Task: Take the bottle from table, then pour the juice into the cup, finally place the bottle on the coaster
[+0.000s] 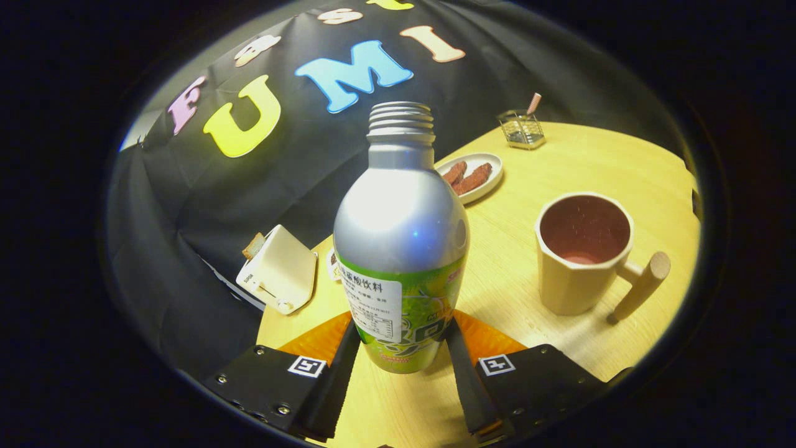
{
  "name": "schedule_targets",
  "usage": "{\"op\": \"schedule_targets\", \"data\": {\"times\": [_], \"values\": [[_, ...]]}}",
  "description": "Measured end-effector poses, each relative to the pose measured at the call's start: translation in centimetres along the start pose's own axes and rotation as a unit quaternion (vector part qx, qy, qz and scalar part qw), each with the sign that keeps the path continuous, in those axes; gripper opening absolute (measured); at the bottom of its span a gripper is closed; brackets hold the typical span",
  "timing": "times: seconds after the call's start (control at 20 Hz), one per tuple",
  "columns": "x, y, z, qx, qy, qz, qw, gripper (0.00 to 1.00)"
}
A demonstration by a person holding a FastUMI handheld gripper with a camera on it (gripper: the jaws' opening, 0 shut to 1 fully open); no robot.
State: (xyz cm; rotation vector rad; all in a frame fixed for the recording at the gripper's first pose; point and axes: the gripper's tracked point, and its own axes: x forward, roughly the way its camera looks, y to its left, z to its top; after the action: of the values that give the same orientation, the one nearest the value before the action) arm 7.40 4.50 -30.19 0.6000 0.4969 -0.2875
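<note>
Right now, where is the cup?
In the gripper view the cup stands on the table, beyond the jaws and right of the bottle they clamp, nearer than the plate.

Bottle [401, 249]: silver metal, green label low on body, white printed panel, threaded neck uncapped; upright, slightly tilted, lower body between fingers of hand-held gripper [401, 358], both pressing its sides. Orange coaster [494, 339]: flat on desk [559, 168] behind bottle base, near desk's front edge. Cup [584, 252]: cream outside, pinkish inside, wooden peg handle, upright, open-topped, right of bottle, apart from it.
</note>
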Motion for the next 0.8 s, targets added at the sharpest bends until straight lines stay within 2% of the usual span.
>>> {"op": "schedule_targets", "data": {"times": [0.35,0.8], "values": [[1.4,0.2,1.5,-0.07,-0.039,-0.031,0.996,0.75],[2.1,-0.3,1.6,-0.138,-0.065,-0.082,0.985,0.74]]}}
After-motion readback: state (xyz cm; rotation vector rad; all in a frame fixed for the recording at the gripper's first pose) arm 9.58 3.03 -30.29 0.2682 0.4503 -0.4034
